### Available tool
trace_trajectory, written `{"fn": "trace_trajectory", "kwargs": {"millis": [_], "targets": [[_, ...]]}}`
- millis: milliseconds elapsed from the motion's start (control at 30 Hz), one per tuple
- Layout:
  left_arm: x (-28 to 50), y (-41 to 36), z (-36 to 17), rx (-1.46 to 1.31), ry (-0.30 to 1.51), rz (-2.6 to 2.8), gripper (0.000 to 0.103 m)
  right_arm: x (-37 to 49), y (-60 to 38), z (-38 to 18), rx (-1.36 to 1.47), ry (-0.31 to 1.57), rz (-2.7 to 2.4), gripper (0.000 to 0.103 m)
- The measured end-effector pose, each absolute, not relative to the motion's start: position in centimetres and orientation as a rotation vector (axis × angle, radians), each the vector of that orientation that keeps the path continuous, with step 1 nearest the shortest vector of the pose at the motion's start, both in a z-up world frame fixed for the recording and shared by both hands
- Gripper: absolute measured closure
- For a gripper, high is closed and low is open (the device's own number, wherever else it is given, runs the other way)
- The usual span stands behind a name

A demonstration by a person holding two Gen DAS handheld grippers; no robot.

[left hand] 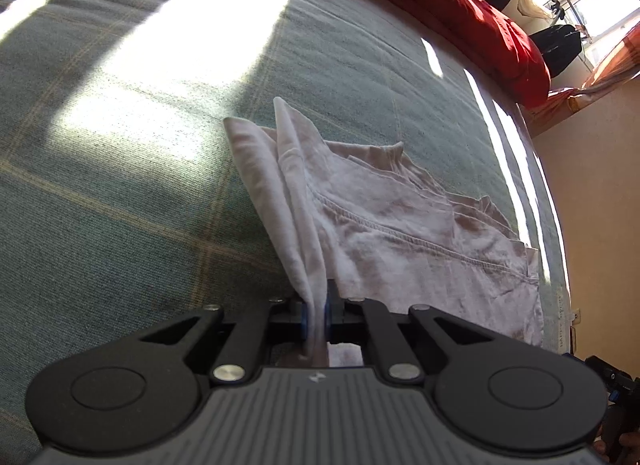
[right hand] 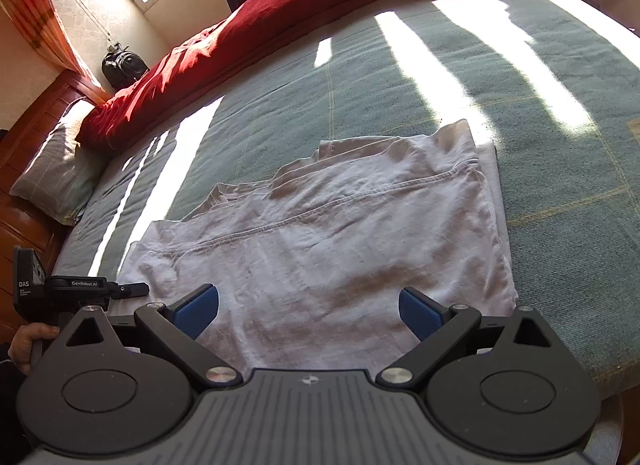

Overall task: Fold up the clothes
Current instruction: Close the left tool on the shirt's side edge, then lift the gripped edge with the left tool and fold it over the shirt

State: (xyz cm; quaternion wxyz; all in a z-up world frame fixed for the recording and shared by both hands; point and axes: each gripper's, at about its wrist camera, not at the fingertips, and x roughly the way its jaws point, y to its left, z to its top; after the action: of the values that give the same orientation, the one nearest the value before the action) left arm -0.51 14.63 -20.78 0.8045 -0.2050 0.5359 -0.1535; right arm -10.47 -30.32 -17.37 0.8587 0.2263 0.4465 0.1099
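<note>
A white garment [left hand: 400, 233] lies partly folded on the green plaid bed cover [left hand: 120, 185]. My left gripper [left hand: 317, 315] is shut on the garment's near edge, and a fold of cloth rises from its jaws. In the right wrist view the same garment [right hand: 320, 233] lies flat with a stitched hem across it. My right gripper [right hand: 308, 311] is open, its blue pads just above the garment's near part and holding nothing. The left gripper's body [right hand: 80, 289] shows at the garment's left corner there, its fingertips hidden.
A red duvet [right hand: 240, 41] is bunched along the far side of the bed. A pillow [right hand: 56, 169] lies by the wooden headboard [right hand: 32, 113]. A dark bag [right hand: 122, 69] stands beyond the bed. Bright sun stripes cross the cover [right hand: 480, 65].
</note>
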Motion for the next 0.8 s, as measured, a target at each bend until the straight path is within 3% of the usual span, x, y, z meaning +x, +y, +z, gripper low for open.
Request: {"fn": "trace_trajectory", "kwargs": {"millis": [400, 800], "targets": [[-0.6, 12.8, -17.1, -0.386, 1.115, -0.342, 0.097, -9.8, -30.1, -18.4, 0.598, 0.918, 0.345, 0.003], [-0.6, 11.6, -15.6, -0.372, 1.094, -0.372, 0.097, -3.6, -21.9, -23.2, 0.749, 1.057, 0.603, 0.002]]}}
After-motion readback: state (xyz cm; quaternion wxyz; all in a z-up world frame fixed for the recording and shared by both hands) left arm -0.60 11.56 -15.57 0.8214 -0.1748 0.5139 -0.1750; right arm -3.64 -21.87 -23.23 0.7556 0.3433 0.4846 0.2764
